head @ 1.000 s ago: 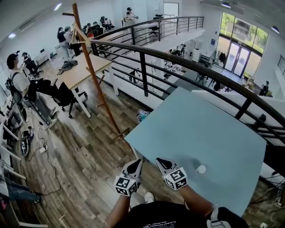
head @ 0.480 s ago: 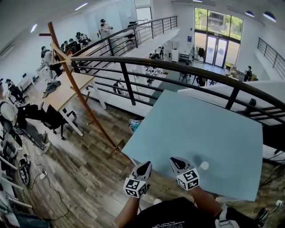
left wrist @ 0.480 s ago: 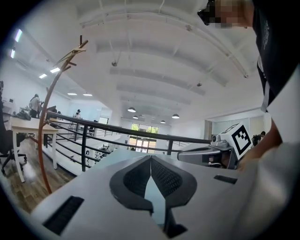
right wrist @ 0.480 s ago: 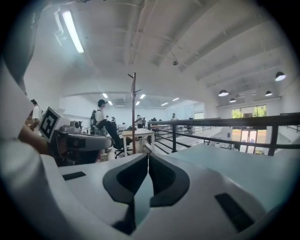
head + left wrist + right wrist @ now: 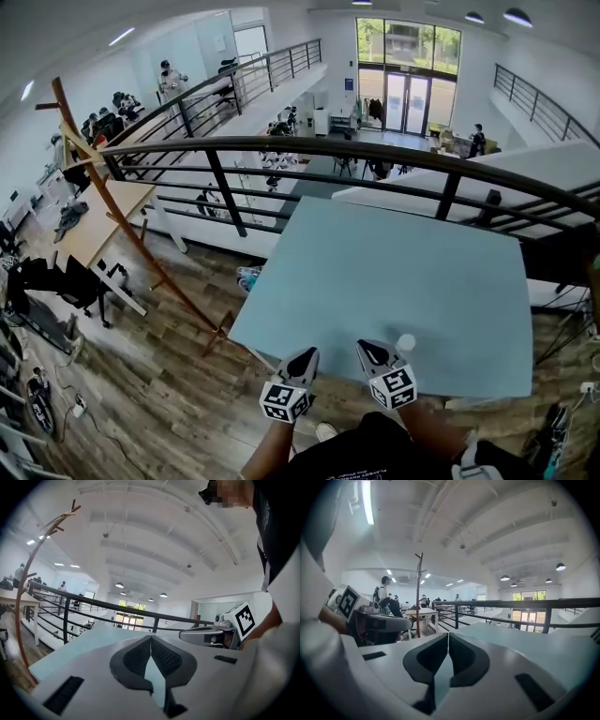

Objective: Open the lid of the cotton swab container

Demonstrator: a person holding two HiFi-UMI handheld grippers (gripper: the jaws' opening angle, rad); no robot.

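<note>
From my end, both grippers sit low in the head view, at the near edge of the pale blue table (image 5: 394,262). The left gripper (image 5: 305,357) hangs at the table's near-left corner, its body over the wood floor (image 5: 141,375); in its own view the 2 jaws are pressed together tip to tip, with only tabletop showing past them. The right gripper (image 5: 371,350) is just to its right, tips over the table; its 2 jaws are closed in the same way and grip nothing (I checked its own view, where bare tabletop lies ahead of the tips).

The cotton swab container (image 5: 405,343) is a small white cylinder; it stands upright on the table close to the near edge, just right of the right gripper's tips and slightly farther out; from this height I cannot tell whether they touch. Neither gripper holds it, and it shows in neither gripper view. It is the 1 container on the table; it is too small for me to make out its lid or what is inside.

Past the table's far edge runs a dark railing (image 5: 328,145); a leaning wooden stand (image 5: 112,216) rises from the floor on the far left.
</note>
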